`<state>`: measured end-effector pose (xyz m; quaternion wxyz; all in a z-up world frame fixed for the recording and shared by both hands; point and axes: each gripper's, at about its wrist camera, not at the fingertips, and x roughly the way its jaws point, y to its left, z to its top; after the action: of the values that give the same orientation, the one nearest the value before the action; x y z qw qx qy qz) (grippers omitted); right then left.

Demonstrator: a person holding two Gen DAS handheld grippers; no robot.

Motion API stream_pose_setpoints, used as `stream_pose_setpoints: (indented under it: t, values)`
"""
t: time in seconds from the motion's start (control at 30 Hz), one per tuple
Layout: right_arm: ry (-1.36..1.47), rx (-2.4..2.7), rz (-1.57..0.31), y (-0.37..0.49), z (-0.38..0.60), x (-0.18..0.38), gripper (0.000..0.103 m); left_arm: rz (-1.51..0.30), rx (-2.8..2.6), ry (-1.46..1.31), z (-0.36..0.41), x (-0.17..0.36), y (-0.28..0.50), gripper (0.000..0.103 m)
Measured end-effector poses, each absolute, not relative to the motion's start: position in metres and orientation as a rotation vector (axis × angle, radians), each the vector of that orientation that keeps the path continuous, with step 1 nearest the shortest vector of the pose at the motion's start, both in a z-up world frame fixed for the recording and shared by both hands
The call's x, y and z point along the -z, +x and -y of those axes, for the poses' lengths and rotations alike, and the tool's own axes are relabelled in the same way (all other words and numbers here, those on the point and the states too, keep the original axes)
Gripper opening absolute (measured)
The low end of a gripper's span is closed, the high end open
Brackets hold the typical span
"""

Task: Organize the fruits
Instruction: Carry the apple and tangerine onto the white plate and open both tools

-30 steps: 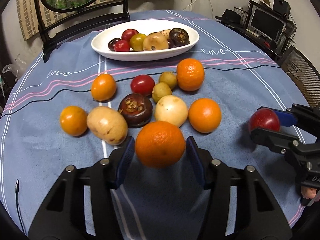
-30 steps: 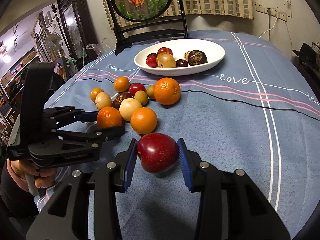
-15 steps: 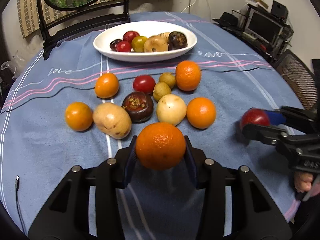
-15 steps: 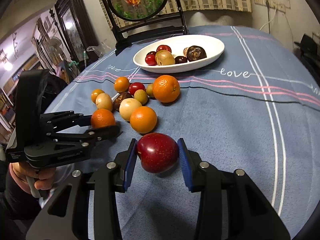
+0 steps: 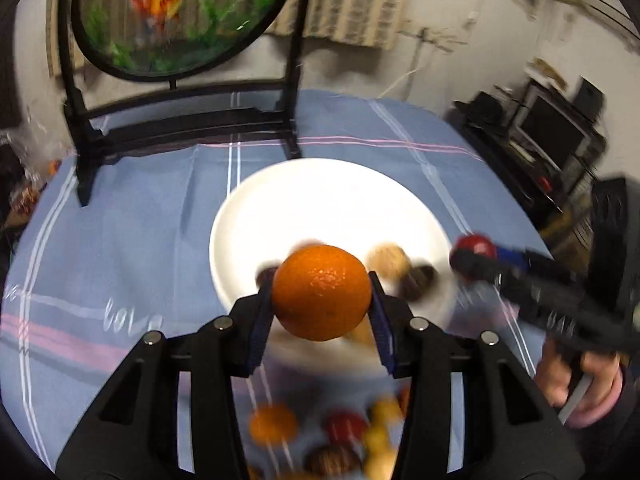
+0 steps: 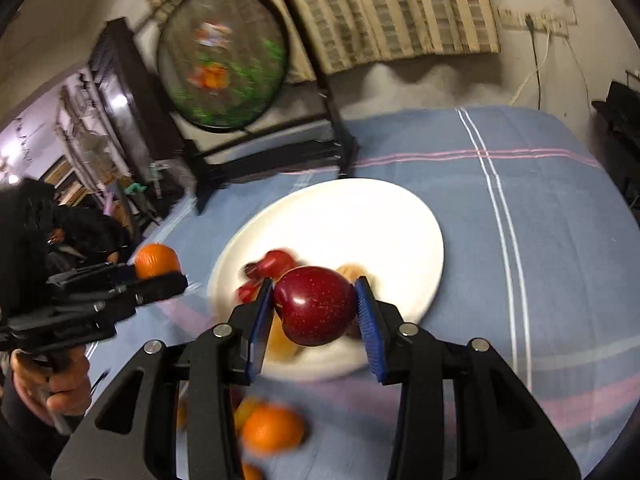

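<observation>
Fruit is in the air on both sides: the left gripper [image 5: 322,308] is clamped on an orange [image 5: 321,292], the right gripper [image 6: 316,316] on a red apple [image 6: 314,305], each held above the near rim of the white plate [image 5: 320,200]. Both could collide, since the two tools hang close together over one plate. Round fruit let go too high may roll off the shallow rim onto the blue tablecloth [image 6: 520,240], or knock the fruits already lying on the plate [image 5: 416,280].
</observation>
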<state>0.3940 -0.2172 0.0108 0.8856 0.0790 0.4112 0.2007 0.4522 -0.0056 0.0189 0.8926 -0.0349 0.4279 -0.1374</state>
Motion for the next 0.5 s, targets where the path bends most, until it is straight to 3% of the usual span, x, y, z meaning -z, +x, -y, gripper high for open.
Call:
stream_pose_setpoints:
  t: [0.13, 0.37, 0.4, 0.43, 0.47, 0.5]
  values:
    - [0.14, -0.387, -0.896, 0.434, 0.209, 0.007, 0.041, -0.982, 0.228, -0.067, 0.011, 0.009, 0.522, 0.045]
    - [0.142, -0.397, -0.957, 0.463, 0.204, 0.026, 0.041, -1.055, 0.192, -0.056, 0.017, 0.04, 0.563, 0.047]
    - [0.132, -0.397, -0.962, 0.464, 0.204, 0.026, 0.043, -1.054, 0.189, -0.056, 0.017, 0.039, 0.562, 0.053]
    - [0.121, -0.393, -0.959, 0.465, 0.204, 0.025, 0.045, -1.043, 0.183, -0.054, 0.017, 0.036, 0.56, 0.078]
    - [0.109, -0.389, -0.94, 0.462, 0.203, 0.02, 0.052, -1.012, 0.16, -0.05, 0.015, 0.03, 0.554, 0.09]
    - [0.105, -0.388, -0.91, 0.457, 0.204, 0.014, 0.054, -0.973, 0.138, -0.049, 0.013, 0.021, 0.546, 0.091]
